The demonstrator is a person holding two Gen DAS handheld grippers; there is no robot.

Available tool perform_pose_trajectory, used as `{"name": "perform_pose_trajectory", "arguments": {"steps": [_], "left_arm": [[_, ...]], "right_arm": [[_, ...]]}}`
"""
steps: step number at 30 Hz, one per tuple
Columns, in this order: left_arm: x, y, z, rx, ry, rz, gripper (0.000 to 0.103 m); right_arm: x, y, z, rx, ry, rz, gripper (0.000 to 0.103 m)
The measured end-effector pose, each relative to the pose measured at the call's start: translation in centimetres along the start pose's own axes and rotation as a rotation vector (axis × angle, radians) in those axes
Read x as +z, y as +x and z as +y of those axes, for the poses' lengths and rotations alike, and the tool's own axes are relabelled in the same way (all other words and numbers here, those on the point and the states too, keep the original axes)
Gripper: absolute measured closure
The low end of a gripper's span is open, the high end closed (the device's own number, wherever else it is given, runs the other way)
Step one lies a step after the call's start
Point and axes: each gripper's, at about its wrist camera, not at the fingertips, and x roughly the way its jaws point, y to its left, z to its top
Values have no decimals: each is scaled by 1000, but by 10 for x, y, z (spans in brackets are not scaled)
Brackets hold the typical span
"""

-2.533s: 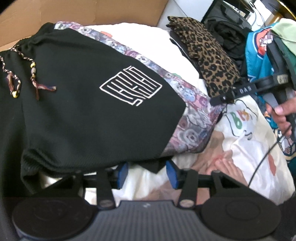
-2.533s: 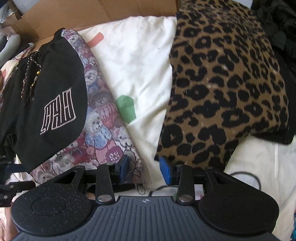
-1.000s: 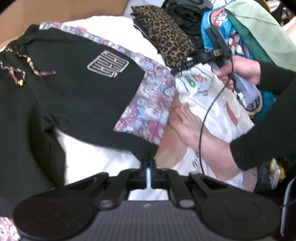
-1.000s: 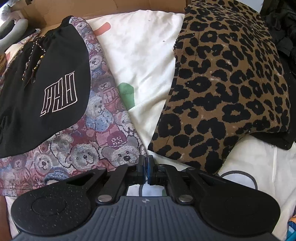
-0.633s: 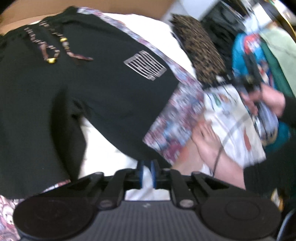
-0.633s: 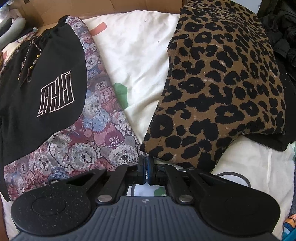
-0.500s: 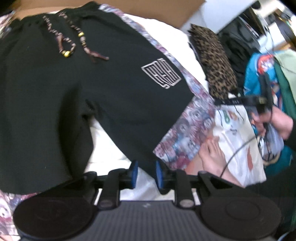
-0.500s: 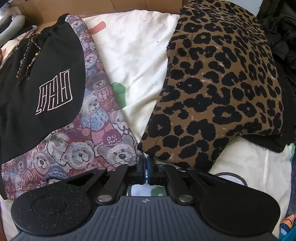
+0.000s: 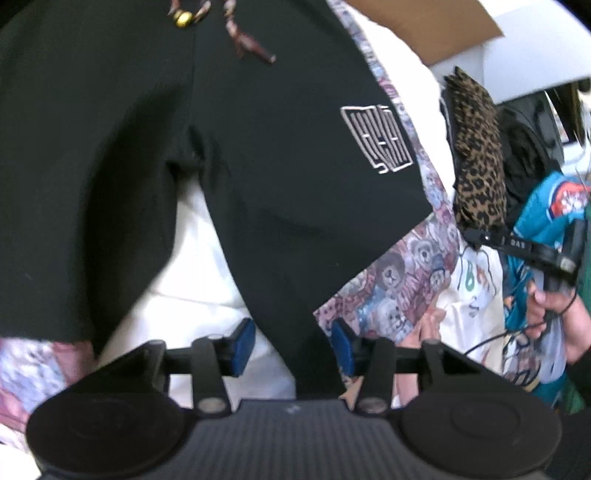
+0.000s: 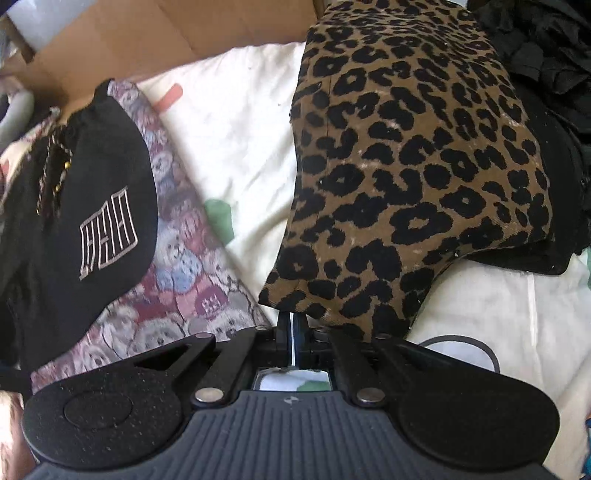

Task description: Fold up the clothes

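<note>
Black shorts (image 9: 280, 155) with a white logo and teddy-bear print side panels (image 9: 399, 280) lie spread on a white sheet. My left gripper (image 9: 291, 345) is open, its blue pads either side of the hem corner of the right leg. My right gripper (image 10: 292, 325) is shut at the outer hem corner of the same leg, by the bear panel (image 10: 177, 280); whether cloth is pinched is hidden. The shorts show at left in the right wrist view (image 10: 92, 206). The right gripper also shows in the left wrist view (image 9: 517, 247).
A folded leopard-print garment (image 10: 406, 166) lies on the sheet right of the shorts, on black clothes (image 10: 546, 74). Cardboard (image 10: 166, 33) stands behind. A teal garment (image 9: 546, 214) and a bare foot (image 9: 424, 332) lie to the right. The white sheet (image 10: 236, 140) shows between.
My left gripper has opened from shut and moved in closer over the shorts' leg hem. My right gripper stays shut at the hem corner and shifted slightly right.
</note>
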Motion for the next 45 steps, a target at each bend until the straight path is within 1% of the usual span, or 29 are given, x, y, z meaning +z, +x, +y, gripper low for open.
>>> {"name": "perform_pose_trajectory", "arguments": {"steps": [1, 2, 4, 5, 8, 12, 15, 18, 23, 27, 29, 30, 32, 33, 34, 37, 41, 45], "left_arm": [[0, 4, 1, -12, -18, 12, 78], [-1, 7, 2, -18, -33, 28, 91], [-3, 11, 3, -21, -50, 50, 99], [-4, 11, 3, -19, -47, 53, 100], [-6, 8, 4, -8, -40, 57, 101], [-7, 0, 8, 35, -31, 50, 102], [-6, -1, 12, 46, -29, 54, 102], [-5, 2, 10, 65, -12, 56, 102], [-4, 4, 1, 85, 13, 54, 102], [-4, 3, 1, 100, 22, 54, 102], [-3, 0, 3, 111, 19, 53, 102], [-3, -2, 4, 116, 17, 53, 102], [-2, -4, 4, 120, 12, 51, 102], [-2, -5, 4, 123, 11, 51, 102], [-1, -6, 3, 126, 13, 50, 102], [1, -6, 1, 132, 17, 49, 102], [2, -7, 1, 140, 29, 49, 102], [2, -6, 1, 145, 29, 49, 102]], "right_arm": [[1, 1, 0, 8, 8, -4, 102], [2, 1, -1, 17, 15, -6, 102], [1, 3, 1, 25, 16, -6, 102], [2, 5, 2, 29, 15, -5, 102], [3, 7, 5, 45, 16, -3, 102], [4, 11, 7, 65, 16, -4, 102], [5, 15, 9, 83, 17, 2, 97], [6, 19, 12, 107, 19, 4, 97], [7, 14, 11, 167, 60, -21, 97], [3, 23, 13, 156, 55, 14, 96], [-2, 29, 15, 164, 58, 37, 97], [-3, 31, 16, 169, 58, 44, 94], [-5, 33, 19, 170, 44, 48, 83], [-5, 34, 21, 166, 34, 48, 75], [-5, 34, 22, 163, 23, 49, 71], [-5, 38, 24, 157, 6, 61, 69], [-4, 43, 23, 163, 15, 74, 67], [-2, 41, 18, 184, 24, 92, 67]]}}
